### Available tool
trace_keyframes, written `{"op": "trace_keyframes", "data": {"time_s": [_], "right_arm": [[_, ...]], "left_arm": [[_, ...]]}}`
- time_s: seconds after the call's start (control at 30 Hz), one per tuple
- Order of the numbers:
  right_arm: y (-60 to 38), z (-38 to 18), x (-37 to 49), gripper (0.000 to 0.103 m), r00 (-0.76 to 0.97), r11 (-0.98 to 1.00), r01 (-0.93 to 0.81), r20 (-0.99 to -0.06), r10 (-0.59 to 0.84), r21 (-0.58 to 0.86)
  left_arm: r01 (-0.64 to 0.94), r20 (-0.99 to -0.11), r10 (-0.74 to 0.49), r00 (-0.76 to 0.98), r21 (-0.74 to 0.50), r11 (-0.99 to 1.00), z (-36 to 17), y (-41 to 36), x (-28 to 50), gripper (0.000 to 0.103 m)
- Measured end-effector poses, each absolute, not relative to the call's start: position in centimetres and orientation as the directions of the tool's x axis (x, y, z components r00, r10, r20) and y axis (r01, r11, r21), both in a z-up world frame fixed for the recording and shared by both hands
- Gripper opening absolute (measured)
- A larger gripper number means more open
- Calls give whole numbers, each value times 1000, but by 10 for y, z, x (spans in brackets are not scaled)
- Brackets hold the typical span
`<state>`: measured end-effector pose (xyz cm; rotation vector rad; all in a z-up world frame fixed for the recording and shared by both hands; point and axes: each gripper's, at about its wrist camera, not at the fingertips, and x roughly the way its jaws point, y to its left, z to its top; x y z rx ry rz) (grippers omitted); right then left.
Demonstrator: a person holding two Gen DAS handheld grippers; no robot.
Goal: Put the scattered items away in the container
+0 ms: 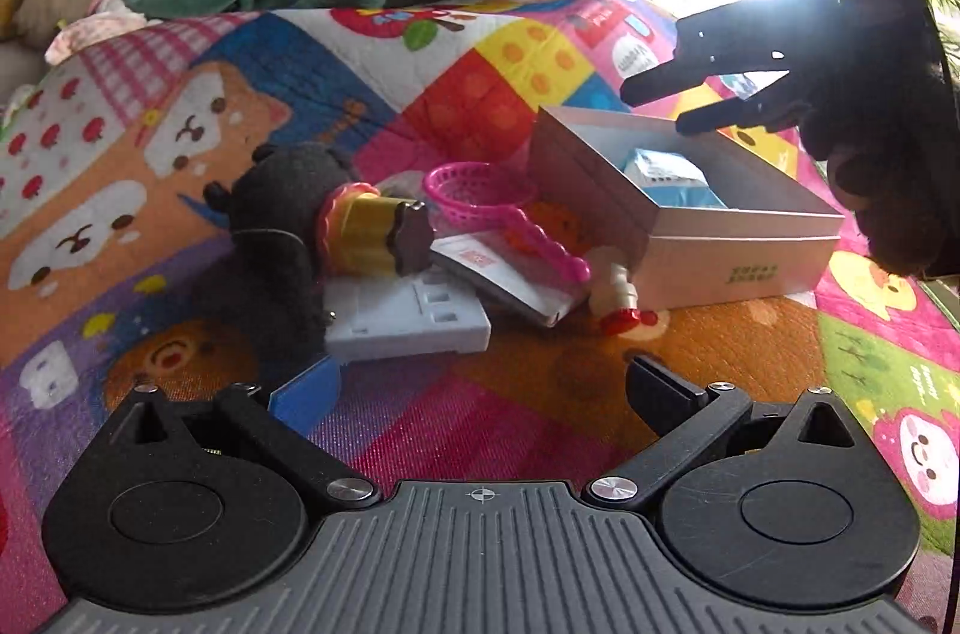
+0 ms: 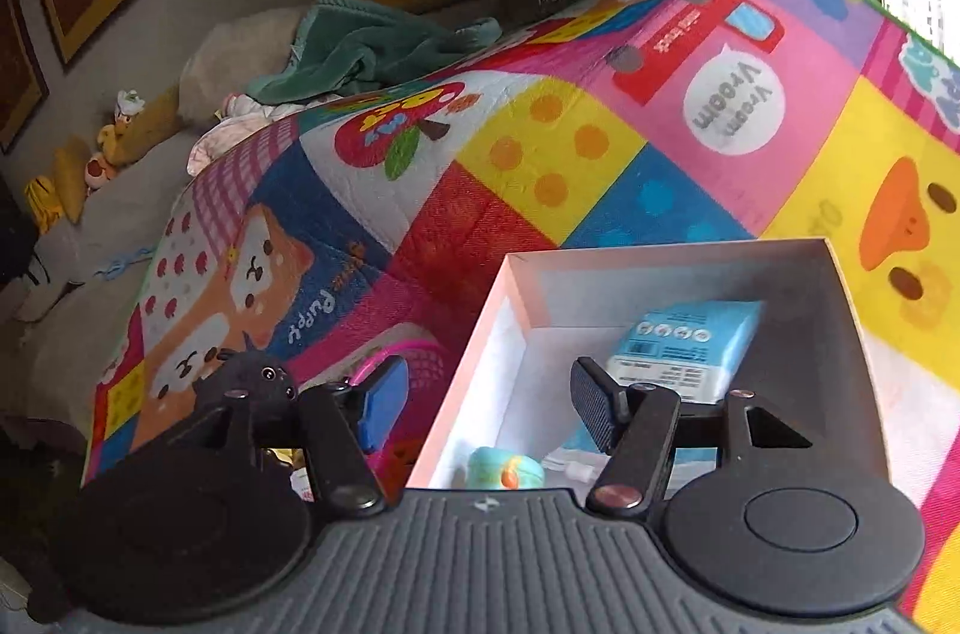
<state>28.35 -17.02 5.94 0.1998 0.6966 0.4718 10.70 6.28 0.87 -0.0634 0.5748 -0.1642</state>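
Observation:
An open white box (image 1: 744,244) stands on the play mat, with a blue packet (image 1: 666,181) inside. Left of it lie a black plush toy (image 1: 270,238), a yellow-and-pink toy cup (image 1: 372,232), a pink toy net (image 1: 480,196), a white plastic piece (image 1: 408,316), a flat card (image 1: 504,280) and a small white-and-red item (image 1: 618,298). My left gripper (image 1: 480,391) is open and empty, just short of this pile. My right gripper (image 1: 672,105) hovers over the box (image 2: 468,382), open and empty (image 2: 489,409). Below it lie the packet (image 2: 684,340) and a teal toy (image 2: 504,469).
The colourful play mat (image 1: 540,424) covers the whole work surface and rises into a hump behind the box. A gloved hand (image 1: 888,190) holds the right gripper. Beyond lie a sofa with a green blanket (image 2: 372,45), small plush toys (image 2: 114,141) and a bright window.

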Motion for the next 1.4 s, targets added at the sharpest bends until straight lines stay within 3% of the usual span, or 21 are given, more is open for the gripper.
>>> {"op": "trace_keyframes", "data": {"time_s": [0.2,0.23,0.3,0.4,0.57,0.67,0.77,1.0,1.13,1.4], "right_arm": [[-130,41,321,63,559,820,-382,-600,572,426],[-122,41,319,75,550,814,-397,-600,581,425],[-104,43,312,76,540,813,-443,-611,579,378],[-91,47,293,68,545,801,-525,-609,576,287],[-97,62,214,55,683,807,-589,-560,469,-43],[-105,55,164,47,704,789,-601,-550,449,-126],[-97,36,135,39,693,775,-607,-596,407,-176],[-74,4,144,36,660,834,-543,-666,347,-104],[-73,-4,153,13,651,856,-514,-679,339,-66],[-138,28,114,7,563,841,-523,-686,461,137]], "left_arm": [[103,-543,-180,820,-169,980,4,75,111,103],[102,-546,-183,817,-176,979,3,76,112,103],[102,-555,-191,809,-188,977,2,76,114,103],[104,-552,-196,810,-193,976,2,76,113,103],[82,-540,-178,822,-197,977,3,78,110,103],[-9,-523,-88,847,-181,983,8,88,110,103],[-86,-497,-30,867,-210,974,15,106,111,103],[-101,-504,-1,864,-177,979,25,114,99,103],[-81,-503,-3,864,-146,986,31,107,91,103],[15,-506,-21,862,-16,1000,39,79,72,103]]}}
